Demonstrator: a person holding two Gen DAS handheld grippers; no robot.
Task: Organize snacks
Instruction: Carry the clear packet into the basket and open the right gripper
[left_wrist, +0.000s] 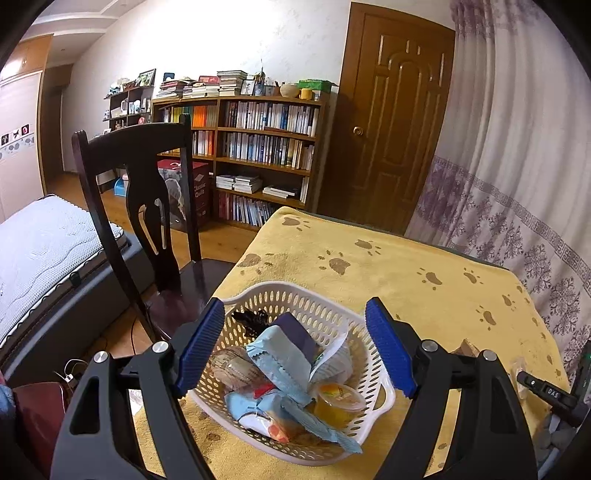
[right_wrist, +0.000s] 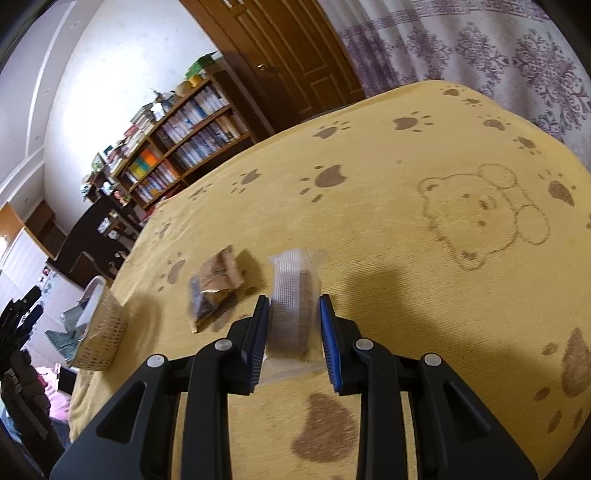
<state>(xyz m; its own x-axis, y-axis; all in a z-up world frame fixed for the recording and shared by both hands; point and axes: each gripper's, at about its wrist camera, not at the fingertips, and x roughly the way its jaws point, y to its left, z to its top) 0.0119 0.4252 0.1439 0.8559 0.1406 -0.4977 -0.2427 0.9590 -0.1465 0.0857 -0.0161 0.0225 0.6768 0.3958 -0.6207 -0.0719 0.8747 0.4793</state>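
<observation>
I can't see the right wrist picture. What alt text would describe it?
The right gripper has its blue jaws closed on a clear snack packet over a yellow paw-print tablecloth. A brown snack packet lies just left of it, and a white basket of snacks sits farther left.

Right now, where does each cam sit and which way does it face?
Left wrist: on the open left gripper, above the white basket of snacks, facing the bookshelf.
Right wrist: on the right gripper, low over the yellow cloth, clamping a clear snack pack.
Shared: basket, cloth, bookshelf.
</observation>
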